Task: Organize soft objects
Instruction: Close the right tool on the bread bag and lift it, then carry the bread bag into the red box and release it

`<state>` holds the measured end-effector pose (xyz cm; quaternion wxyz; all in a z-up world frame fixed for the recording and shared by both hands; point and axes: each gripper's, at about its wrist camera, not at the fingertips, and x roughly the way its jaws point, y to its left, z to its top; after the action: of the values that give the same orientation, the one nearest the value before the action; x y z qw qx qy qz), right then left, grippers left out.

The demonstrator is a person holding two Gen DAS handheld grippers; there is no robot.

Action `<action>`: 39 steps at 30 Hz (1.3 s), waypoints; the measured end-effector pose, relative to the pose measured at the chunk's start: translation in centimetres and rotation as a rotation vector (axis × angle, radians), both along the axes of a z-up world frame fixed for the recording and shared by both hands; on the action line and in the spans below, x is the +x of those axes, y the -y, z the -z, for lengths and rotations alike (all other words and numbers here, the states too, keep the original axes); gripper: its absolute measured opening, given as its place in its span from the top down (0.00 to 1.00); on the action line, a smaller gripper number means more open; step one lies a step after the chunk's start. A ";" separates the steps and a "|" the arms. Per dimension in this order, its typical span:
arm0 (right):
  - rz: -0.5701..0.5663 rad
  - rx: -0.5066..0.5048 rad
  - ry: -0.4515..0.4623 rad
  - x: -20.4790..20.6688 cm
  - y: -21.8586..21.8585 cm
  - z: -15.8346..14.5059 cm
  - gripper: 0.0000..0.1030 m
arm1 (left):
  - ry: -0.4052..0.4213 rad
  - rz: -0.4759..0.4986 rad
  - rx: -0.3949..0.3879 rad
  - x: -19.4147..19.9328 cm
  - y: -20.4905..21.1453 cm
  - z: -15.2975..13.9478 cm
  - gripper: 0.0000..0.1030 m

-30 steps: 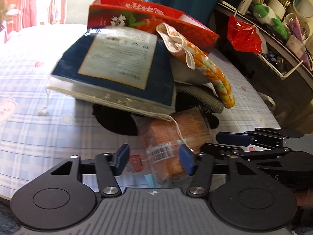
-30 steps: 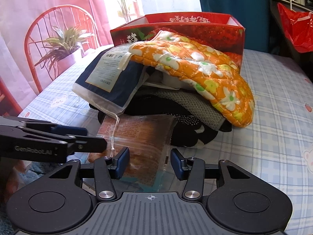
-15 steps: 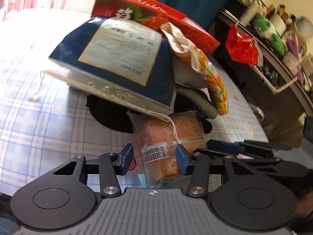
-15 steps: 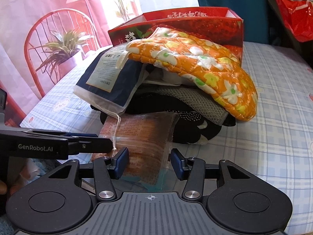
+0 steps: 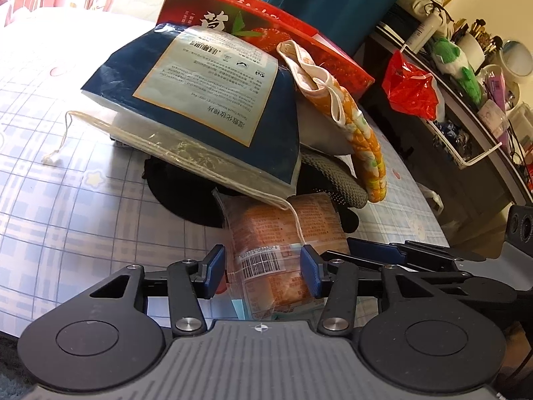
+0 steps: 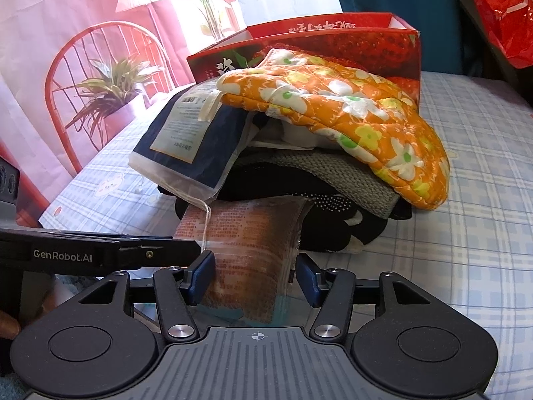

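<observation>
A pile of soft things lies on the checked tablecloth point(image 5: 66, 200). At its front is a clear pack of orange cloth point(image 5: 279, 250), also in the right wrist view point(image 6: 246, 250). Above it lie a navy pouch with a white label point(image 5: 206, 100), a grey knit piece point(image 6: 316, 173), black fabric point(image 6: 326, 230) and an orange flowered oven mitt point(image 6: 349, 113). My left gripper point(image 5: 261, 271) is open, its pads on either side of the orange pack's near end. My right gripper point(image 6: 255, 278) is open around the same pack from the other side.
A red strawberry-print box point(image 6: 333, 36) stands open behind the pile. A red chair point(image 6: 100, 76) and a plant are at the far left. A shelf with a red bag point(image 5: 409, 86) and bottles runs along the right of the table.
Both grippers have moved a little closer to the pile and the orange pack. The left gripper's pads have narrowed slightly around the pack.
</observation>
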<state>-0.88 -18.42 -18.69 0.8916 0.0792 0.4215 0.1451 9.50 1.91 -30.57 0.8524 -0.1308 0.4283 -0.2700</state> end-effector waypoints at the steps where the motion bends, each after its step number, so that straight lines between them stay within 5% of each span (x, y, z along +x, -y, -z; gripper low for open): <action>1: 0.000 0.008 0.000 0.0 0.0 0.1 0.51 | -0.003 0.000 -0.006 0.0 -0.1 0.1 0.49; 6: -0.002 0.038 -0.005 0.2 0.1 0.3 0.52 | -0.020 -0.005 -0.027 0.1 -0.3 0.3 0.48; 10: -0.024 0.036 -0.003 0.1 -0.2 -0.1 0.63 | -0.016 0.006 -0.025 0.0 -0.3 0.0 0.54; 23: -0.053 0.003 -0.002 -0.7 -0.9 -2.1 0.65 | 0.007 0.045 -0.041 -0.8 -0.6 -1.4 0.60; 39: -0.069 0.015 0.173 -2.4 -1.3 -9.1 0.65 | 0.237 0.083 -0.027 -3.3 -0.7 -9.1 0.60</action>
<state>-3.25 -17.16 -9.59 0.9185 0.0586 0.3445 0.1854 6.24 2.62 -21.44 0.8833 -0.0914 0.3259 -0.3244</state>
